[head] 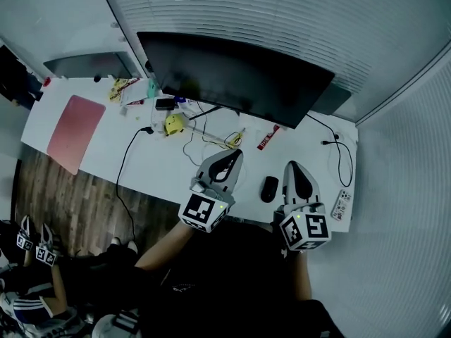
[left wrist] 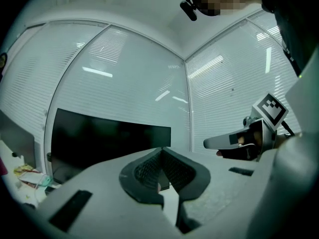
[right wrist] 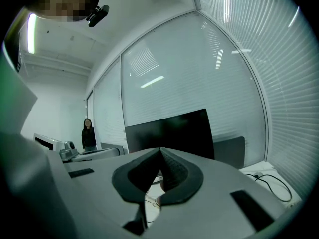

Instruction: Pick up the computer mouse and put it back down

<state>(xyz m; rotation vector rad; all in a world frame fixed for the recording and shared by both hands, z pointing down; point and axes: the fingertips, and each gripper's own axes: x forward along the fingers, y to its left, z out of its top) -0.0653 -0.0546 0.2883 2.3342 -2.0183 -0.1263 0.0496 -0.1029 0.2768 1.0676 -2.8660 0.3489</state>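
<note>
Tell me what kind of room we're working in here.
Most likely an office: a white desk carrying a large dark monitor and a black computer mouse, with slatted blinds covering the walls behind it.

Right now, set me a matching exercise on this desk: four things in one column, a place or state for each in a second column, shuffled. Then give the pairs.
Things
1. mouse
2. pink mat
3. monitor
4. right claw

Places or states
A. shut, nothing in it
B. at the back of the desk, screen dark
C. at the desk's left end
D. lying free on the desk, near its front edge

Pairs: 1-D, 2-C, 3-B, 4-A
</note>
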